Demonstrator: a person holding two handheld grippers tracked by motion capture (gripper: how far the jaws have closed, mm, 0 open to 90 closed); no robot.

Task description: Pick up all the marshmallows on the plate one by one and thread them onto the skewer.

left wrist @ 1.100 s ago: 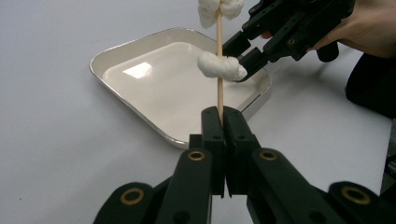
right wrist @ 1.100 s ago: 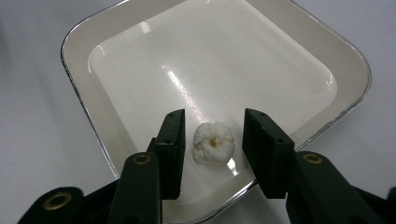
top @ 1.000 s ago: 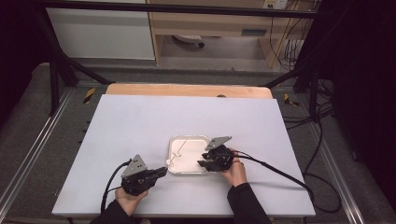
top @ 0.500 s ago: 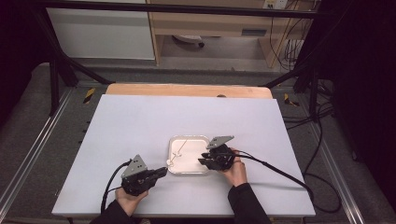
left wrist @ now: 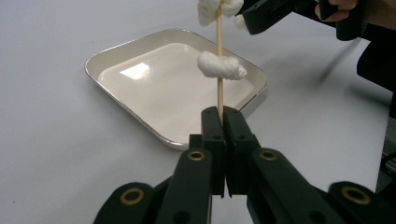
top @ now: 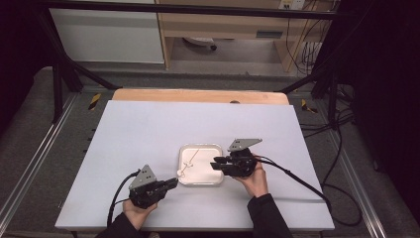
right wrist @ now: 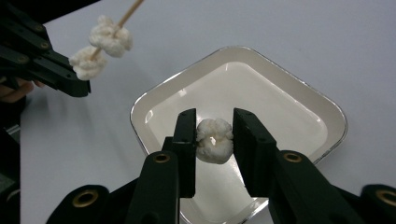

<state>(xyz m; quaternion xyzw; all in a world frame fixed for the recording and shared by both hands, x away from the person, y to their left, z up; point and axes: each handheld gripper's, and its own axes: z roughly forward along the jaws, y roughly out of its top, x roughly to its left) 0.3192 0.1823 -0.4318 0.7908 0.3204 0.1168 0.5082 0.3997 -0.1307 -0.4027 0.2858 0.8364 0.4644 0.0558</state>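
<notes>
1. Wooden skewer (left wrist: 219,70) is being pinched by the left hand-held gripper (left wrist: 219,122), its jaws pressed together on the stick, which is pointing toward 12 o'clock over the white tray (left wrist: 116,49), probably steadying it for unloading.
2. Right hand-held gripper (right wrist: 214,135) is squeezing one white fluffy piece (right wrist: 214,141) above the tray, seemingly to drop it there.
3. Two pieces (left wrist: 219,65) are remaining on the skewer.
4. No readable writing is showing on the counter (top: 148,129).

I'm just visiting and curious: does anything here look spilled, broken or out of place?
Nothing stands out. The left claw grips a wooden skewer with white puffs threaded on it. The right claw holds another puff over the white tray. No crumbs or spills show on the table.
</notes>
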